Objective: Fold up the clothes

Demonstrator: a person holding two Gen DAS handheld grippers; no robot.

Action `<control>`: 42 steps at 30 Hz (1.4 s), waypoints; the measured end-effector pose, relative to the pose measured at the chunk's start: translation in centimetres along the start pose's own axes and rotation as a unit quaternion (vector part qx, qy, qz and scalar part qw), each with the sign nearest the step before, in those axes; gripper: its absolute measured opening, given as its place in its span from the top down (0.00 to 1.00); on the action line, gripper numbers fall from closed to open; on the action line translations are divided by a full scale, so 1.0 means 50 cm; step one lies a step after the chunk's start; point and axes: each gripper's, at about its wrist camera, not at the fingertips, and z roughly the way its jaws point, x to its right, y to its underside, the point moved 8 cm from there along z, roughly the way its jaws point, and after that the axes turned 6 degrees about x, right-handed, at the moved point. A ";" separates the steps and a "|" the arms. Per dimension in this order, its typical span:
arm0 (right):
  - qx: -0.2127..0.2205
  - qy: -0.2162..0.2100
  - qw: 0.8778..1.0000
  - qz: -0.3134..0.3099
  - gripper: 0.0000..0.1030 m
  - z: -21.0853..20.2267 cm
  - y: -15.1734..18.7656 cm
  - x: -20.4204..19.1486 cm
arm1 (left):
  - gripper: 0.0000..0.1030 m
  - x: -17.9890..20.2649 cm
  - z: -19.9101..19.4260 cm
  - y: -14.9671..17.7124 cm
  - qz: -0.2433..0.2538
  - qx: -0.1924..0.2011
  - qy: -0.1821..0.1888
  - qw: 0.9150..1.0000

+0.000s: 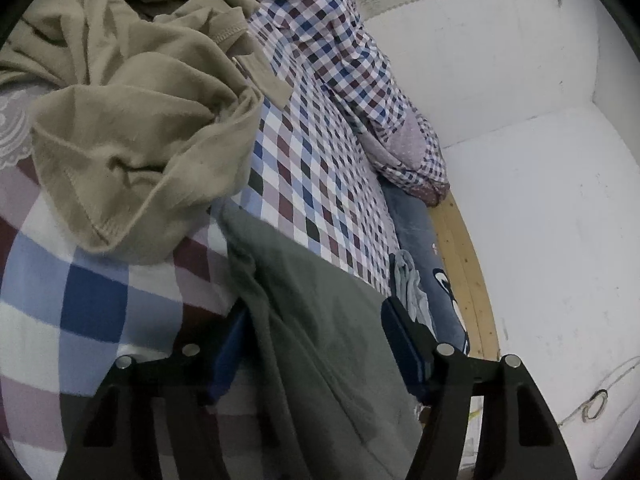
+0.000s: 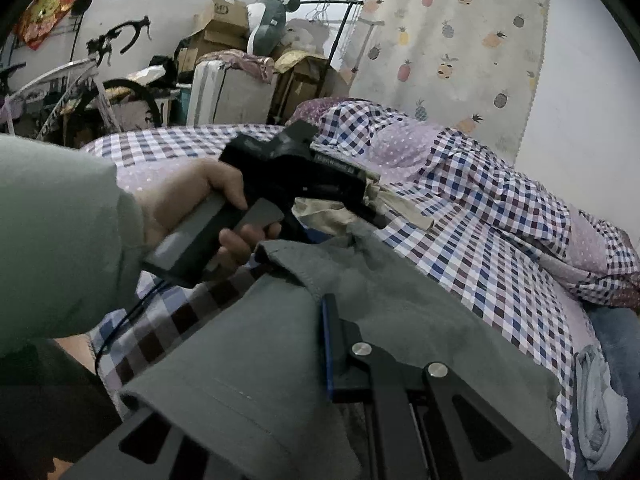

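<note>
Left wrist: left tool (image 1: 316, 344) wide, seemingly astride grey garment (image 1: 320, 320); right tool (image 2: 332, 344) clamps it

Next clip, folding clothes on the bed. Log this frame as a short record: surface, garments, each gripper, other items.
surface: checked bedsheet on a bed with a wooden frame edge
garment in work: grey-green garment, draped across both grippers
other garment: beige garment, crumpled on the sheet, beyond the left gripper
left gripper: jaws apart, grey-green cloth lying between them, pads not pressing
right gripper: shut, with the grey-green cloth draped over it; grip itself hidden
bedding: checked quilt bunched toward the wall
</note>
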 end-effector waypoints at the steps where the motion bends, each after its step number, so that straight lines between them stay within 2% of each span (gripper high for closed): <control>1: 0.003 0.000 1.000 0.003 0.97 -0.007 -0.003 0.003 | 0.35 -0.002 0.004 -0.005 -0.001 0.000 -0.001 1.000; 5: 0.010 -0.001 1.000 0.010 0.97 -0.029 -0.012 0.010 | 0.46 -0.014 0.013 -0.010 -0.003 -0.005 -0.012 1.000; 9: 0.013 0.001 1.000 0.013 0.97 -0.043 -0.012 0.015 | 0.60 -0.029 0.023 -0.010 0.002 -0.019 -0.041 0.999; 15: 0.013 -0.002 1.000 0.012 0.97 -0.049 -0.009 0.021 | 0.64 -0.031 0.043 -0.015 0.020 -0.016 -0.070 0.997; 18: 0.009 -0.003 1.000 0.007 0.96 -0.047 -0.004 0.011 | 0.78 -0.041 0.041 -0.018 0.016 -0.004 -0.079 0.997; 21: 0.001 -0.005 1.000 0.000 0.96 -0.042 0.008 0.002 | 0.87 -0.050 0.035 -0.022 0.007 0.008 -0.076 0.997; 25: -0.010 -0.011 1.000 -0.003 0.96 -0.028 0.025 -0.015 | 0.91 -0.047 0.023 -0.025 0.001 0.023 -0.067 0.997; 29: -0.020 -0.016 1.000 -0.006 0.96 -0.010 0.041 -0.037 | 0.93 -0.007 0.011 -0.041 0.004 0.040 -0.043 0.998; 32: -0.019 -0.016 1.000 -0.002 0.96 -0.006 0.038 -0.043 | 0.94 0.048 -0.024 -0.063 0.013 0.065 -0.008 0.998; 36: 0.004 -0.019 1.000 0.009 0.96 -0.023 -0.001 -0.056 | 0.94 0.100 -0.068 -0.089 0.015 0.099 0.031 0.994; 38: 0.013 -0.023 1.000 0.013 0.96 -0.025 -0.017 -0.069 | 0.94 0.074 -0.066 -0.093 0.018 0.096 0.002 0.995; 39: 0.008 -0.024 1.000 0.013 0.96 -0.014 -0.014 -0.080 | 0.94 0.048 -0.058 -0.090 0.007 0.090 -0.017 0.996; 42: -0.020 -0.035 0.999 0.030 0.96 0.025 0.016 -0.101 | 0.94 -0.004 -0.040 -0.083 -0.030 0.074 -0.044 0.996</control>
